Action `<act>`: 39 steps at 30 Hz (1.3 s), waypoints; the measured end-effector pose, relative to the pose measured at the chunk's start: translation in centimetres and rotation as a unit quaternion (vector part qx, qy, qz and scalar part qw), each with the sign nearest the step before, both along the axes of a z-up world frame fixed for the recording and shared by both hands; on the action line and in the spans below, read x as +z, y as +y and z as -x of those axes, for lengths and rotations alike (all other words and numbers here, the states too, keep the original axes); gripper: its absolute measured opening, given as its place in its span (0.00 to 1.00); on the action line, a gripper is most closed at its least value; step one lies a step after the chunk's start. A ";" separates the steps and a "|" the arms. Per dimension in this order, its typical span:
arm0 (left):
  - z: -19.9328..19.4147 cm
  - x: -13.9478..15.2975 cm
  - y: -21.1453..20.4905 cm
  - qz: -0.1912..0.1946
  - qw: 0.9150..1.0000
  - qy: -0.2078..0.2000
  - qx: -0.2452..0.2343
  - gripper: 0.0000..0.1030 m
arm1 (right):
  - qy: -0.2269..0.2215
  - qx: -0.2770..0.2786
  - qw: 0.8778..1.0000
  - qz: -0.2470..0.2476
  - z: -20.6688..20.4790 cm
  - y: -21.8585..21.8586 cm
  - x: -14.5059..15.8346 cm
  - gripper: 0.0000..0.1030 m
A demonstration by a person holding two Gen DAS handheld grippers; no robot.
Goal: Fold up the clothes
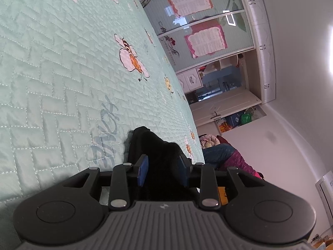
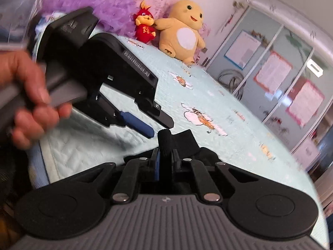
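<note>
While both tools work one black fabric garment (image 1: pixel 158 145) at the near edge of the pale green quilted bedspread (image 1: pixel 62 66), the left gripper (image 1: pixel 163 171) and right gripper (image 2: pixel 165 158) each pinch a bunched portion, presumably for lifting.

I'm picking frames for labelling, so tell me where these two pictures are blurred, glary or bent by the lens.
Left wrist view: sharp; a blown-out glare patch on the wall at the right edge, reflections on the wardrobe doors, door frames bowed by the fisheye. Right wrist view: the hand and the left gripper it holds are smeared by motion, the right-edge wardrobe is soft, the plush toy fairly clear.
</note>
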State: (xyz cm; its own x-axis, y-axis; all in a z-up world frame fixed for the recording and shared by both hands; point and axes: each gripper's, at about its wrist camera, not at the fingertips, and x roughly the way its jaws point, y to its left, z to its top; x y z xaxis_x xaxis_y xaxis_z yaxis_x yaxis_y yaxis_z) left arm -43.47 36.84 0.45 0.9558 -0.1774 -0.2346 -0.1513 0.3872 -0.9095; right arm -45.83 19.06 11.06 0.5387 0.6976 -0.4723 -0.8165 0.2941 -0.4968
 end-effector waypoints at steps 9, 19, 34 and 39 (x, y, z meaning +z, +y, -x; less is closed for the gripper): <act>-1.1 0.3 -0.7 -0.030 0.999 0.011 -0.008 0.32 | -0.020 0.014 1.000 0.019 0.7 -0.5 -3.8 0.09; -4.9 0.8 -1.8 -0.042 0.999 0.013 -0.020 0.38 | -0.023 0.021 1.000 0.002 0.5 -0.7 -3.5 0.09; -7.0 -1.0 1.0 -0.048 0.998 0.040 0.005 0.18 | -0.047 0.037 0.998 0.010 1.3 -0.7 -4.2 0.09; -5.2 -0.1 1.2 -0.063 0.996 0.049 0.044 0.21 | -0.067 0.037 0.997 0.014 1.7 -0.9 -4.5 0.09</act>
State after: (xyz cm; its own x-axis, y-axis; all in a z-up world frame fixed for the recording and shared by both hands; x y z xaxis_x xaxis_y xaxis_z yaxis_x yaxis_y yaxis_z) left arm -38.23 38.02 0.40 0.9379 -0.0572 -0.3421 -0.2749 0.4788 -0.8338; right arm -47.49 18.18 6.58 0.5455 0.7252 -0.4201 -0.7616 0.2197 -0.6096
